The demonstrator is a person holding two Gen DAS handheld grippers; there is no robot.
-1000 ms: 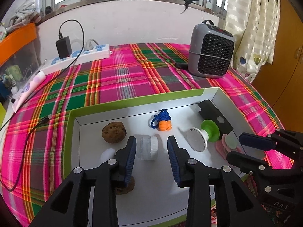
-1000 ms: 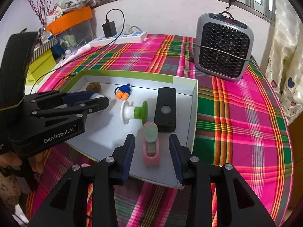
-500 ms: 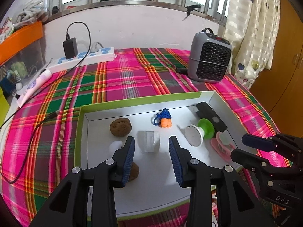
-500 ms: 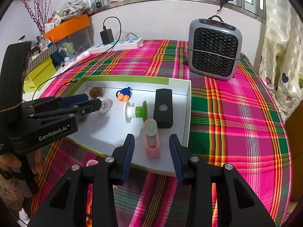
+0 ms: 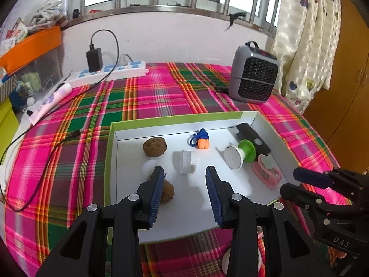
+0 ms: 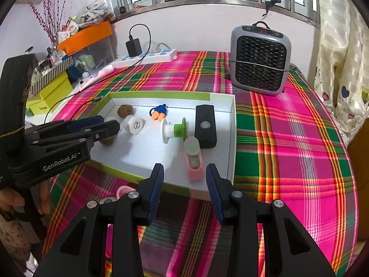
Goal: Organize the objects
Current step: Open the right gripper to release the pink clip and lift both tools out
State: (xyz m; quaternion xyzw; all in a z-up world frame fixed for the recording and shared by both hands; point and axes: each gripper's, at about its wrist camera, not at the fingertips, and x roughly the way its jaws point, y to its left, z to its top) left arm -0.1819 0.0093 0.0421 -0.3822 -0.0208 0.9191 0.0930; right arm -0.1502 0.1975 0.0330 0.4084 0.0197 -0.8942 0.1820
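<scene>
A white tray with a green rim (image 5: 175, 118) lies on the plaid cloth. It holds two brown balls (image 5: 154, 147), a clear round jar (image 5: 188, 161), a blue-and-orange toy (image 5: 201, 139), a white-and-green spool (image 5: 239, 154), a black box (image 5: 252, 138) and a pink holder (image 5: 267, 172). My left gripper (image 5: 184, 177) hovers open over the tray's near part, with the jar just beyond its tips and one ball half hidden behind its left finger. My right gripper (image 6: 184, 175) is open above the tray's (image 6: 156, 94) near rim, short of the pink holder (image 6: 193, 159).
A grey heater (image 5: 253, 78) stands behind the tray on the right. A power strip (image 5: 110, 73) with a charger and a trailing cable lies at the back left. Boxes crowd the left edge. A small pink item (image 6: 124, 190) lies on the cloth before the tray.
Both grippers have drawn back and slightly up from the tray. The clear jar, earlier between the left fingertips, now lies ahead of them.
</scene>
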